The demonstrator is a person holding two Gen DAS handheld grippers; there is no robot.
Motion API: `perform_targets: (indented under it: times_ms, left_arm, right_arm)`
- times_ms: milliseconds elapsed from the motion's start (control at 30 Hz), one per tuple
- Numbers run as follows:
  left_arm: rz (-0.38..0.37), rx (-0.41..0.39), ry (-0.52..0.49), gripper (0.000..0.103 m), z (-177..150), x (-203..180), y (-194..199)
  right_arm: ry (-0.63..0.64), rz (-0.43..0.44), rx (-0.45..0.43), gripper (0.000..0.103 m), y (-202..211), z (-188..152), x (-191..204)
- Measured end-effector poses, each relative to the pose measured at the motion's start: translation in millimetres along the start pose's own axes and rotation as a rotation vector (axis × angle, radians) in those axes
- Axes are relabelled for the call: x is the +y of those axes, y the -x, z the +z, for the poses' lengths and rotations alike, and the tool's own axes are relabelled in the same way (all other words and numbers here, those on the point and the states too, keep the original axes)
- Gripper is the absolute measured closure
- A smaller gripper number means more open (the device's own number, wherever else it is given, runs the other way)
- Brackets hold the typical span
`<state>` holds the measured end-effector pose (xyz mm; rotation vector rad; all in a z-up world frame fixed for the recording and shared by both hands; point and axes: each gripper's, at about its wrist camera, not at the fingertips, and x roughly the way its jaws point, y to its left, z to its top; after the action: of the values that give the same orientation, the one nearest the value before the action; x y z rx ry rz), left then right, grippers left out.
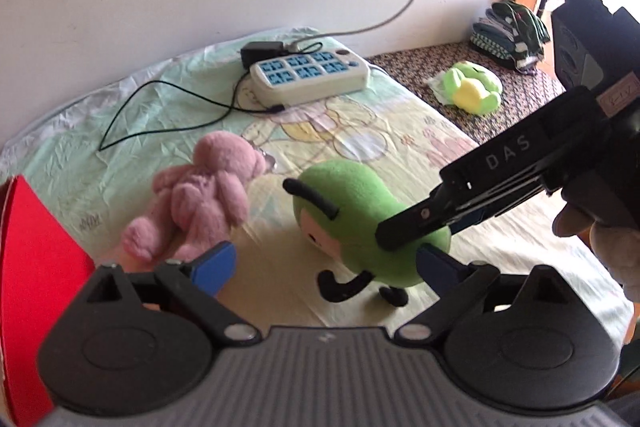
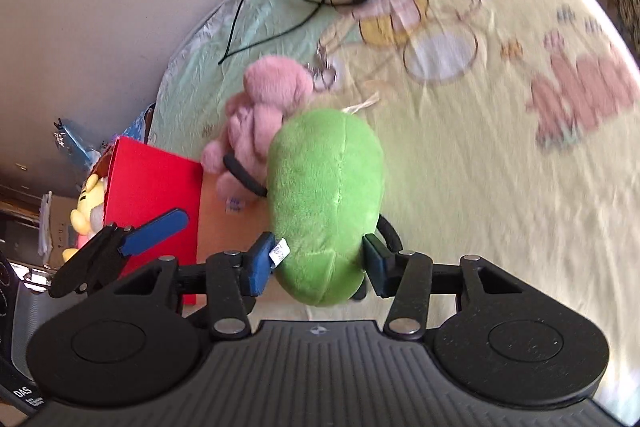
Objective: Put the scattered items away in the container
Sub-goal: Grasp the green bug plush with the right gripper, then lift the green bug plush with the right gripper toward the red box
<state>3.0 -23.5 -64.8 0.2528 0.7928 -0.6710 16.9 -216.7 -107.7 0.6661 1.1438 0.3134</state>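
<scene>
Green plush toy [image 2: 324,203] sits low between the right gripper [image 2: 318,263] pads, which are clamped on its lower body; its sewn tag is caught against the left pad. It looks barely lifted off the cartoon-print sheet [image 2: 500,155], if at all. That grip is on soft stuffing near 1 end, so the toy could sag, pivot or squeeze out during the carry. The left gripper [image 1: 324,267] is spread apart with nothing between its pads, close enough that the 2 tools could knock together. Just beyond, the pink plush [image 2: 260,115] lies touching the green one and may get dragged along. The red container [image 2: 156,195] stands at the left; its near wall could snag a low swing.
</scene>
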Motion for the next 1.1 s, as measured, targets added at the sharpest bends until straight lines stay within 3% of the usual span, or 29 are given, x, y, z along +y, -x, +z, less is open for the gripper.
perform_targets:
  times_ms: [200, 400, 567, 700, 767, 933, 1033, 1100]
  left_arm:
    - [-0.044, 0.013, -0.045, 0.004, -9, -19, -5]
    - [-0.105, 0.074, 0.090, 0.006, -12, -15, -30]
    - [-0.139, 0.087, 0.110, 0.012, -4, -22, -44]
    - [-0.198, 0.094, 0.124, 0.011, 3, -21, -40]
    - [-0.222, 0.057, 0.139, 0.003, 9, -15, -27]
    - [-0.137, -0.005, 0.222, 0.003, 31, 20, -29]
    - [-0.119, 0.004, 0.311, 0.008, 43, 42, -48]
    - [-0.088, 0.033, 0.311, 0.015, 50, 43, -64]
  right_arm:
    - [-0.004, 0.032, 0.021, 0.049, 6, -12, 5]
    - [-0.004, 0.003, -0.035, 0.041, 18, -8, 0]
    - [-0.075, -0.006, -0.055, 0.041, 21, -9, -16]
    - [-0.090, -0.040, -0.119, 0.041, 34, -7, -23]
    - [-0.111, -0.043, -0.152, 0.041, 43, -4, -30]
    - [-0.135, -0.086, -0.158, 0.043, 54, -5, -48]
    - [-0.127, -0.082, -0.135, 0.046, 62, -16, -54]
    - [-0.108, -0.103, -0.128, 0.046, 68, -25, -55]
